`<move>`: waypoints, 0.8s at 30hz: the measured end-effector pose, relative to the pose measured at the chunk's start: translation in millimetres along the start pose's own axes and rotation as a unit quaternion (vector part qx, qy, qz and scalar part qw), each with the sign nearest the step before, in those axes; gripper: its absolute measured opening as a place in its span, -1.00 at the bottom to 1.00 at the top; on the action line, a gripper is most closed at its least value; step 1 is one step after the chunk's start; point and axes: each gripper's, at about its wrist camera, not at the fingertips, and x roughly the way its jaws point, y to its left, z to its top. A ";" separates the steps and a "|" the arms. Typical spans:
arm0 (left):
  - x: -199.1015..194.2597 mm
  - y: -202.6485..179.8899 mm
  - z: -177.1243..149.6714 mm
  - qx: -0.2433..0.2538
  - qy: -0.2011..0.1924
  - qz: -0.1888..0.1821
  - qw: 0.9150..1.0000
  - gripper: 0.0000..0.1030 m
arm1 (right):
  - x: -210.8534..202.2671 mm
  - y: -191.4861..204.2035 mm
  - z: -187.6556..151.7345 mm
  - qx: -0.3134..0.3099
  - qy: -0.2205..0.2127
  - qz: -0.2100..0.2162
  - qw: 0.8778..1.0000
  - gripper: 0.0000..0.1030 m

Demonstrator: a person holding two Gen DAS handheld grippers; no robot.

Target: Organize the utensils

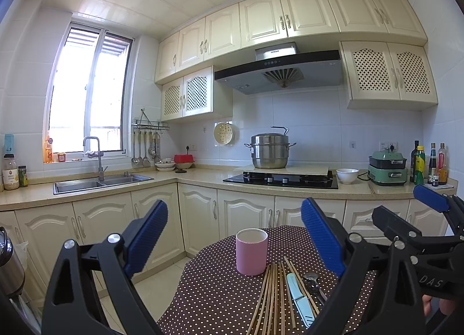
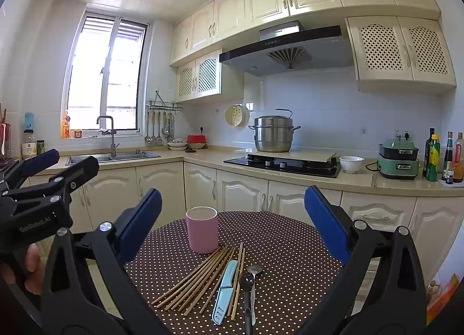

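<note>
A pink cup [image 1: 251, 251] [image 2: 202, 229] stands upright on a round table with a brown polka-dot cloth [image 1: 220, 291] [image 2: 284, 245]. In front of it lie several wooden chopsticks [image 1: 271, 300] [image 2: 197, 280], a light blue sheathed knife [image 1: 300, 298] [image 2: 224, 291] and two spoons [image 1: 313, 282] [image 2: 248, 285]. My left gripper [image 1: 235, 236] hovers open above the table, nothing between its blue pads. My right gripper [image 2: 232, 219] is likewise open and empty over the utensils. In each wrist view the other gripper [image 1: 417, 219] [image 2: 46, 178] shows at the frame's side.
Behind the table runs an L-shaped kitchen counter [image 1: 203, 177] with a sink [image 1: 98, 182], a hob bearing a steel steamer pot [image 1: 269, 150], a white bowl [image 1: 347, 175], a green appliance [image 1: 387, 168] and several bottles [image 1: 429, 164]. A thermos [image 1: 8, 262] stands at far left.
</note>
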 end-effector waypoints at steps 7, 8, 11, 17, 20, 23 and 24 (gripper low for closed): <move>0.0 -1.9 -1.8 0.001 0.003 0.000 1.000 0.78 | -0.4 -1.5 -1.7 0.003 0.000 -0.002 1.000 0.88; 0.2 -2.3 -1.6 0.001 0.004 0.000 1.000 0.78 | -0.4 -1.2 -1.8 0.003 0.000 -0.003 1.000 0.88; 0.5 -2.7 -1.7 0.002 0.003 0.000 1.000 0.78 | -0.4 -1.9 -3.1 0.003 0.001 -0.003 1.000 0.88; 0.7 -3.2 -2.5 0.002 0.004 0.000 1.000 0.78 | -0.9 -2.2 -4.2 0.004 0.002 -0.004 1.000 0.88; 0.9 -3.3 -2.7 0.002 0.004 -0.001 1.000 0.78 | -0.7 -3.1 -3.8 0.005 0.003 -0.004 1.000 0.88; 2.3 -5.6 -2.8 0.004 0.007 -0.001 1.000 0.78 | -1.2 -3.1 -5.7 0.005 0.004 -0.005 1.000 0.88; 2.5 -6.3 -3.1 0.005 0.007 -0.002 1.000 0.78 | -1.2 -3.2 -6.0 0.005 0.004 -0.005 1.000 0.88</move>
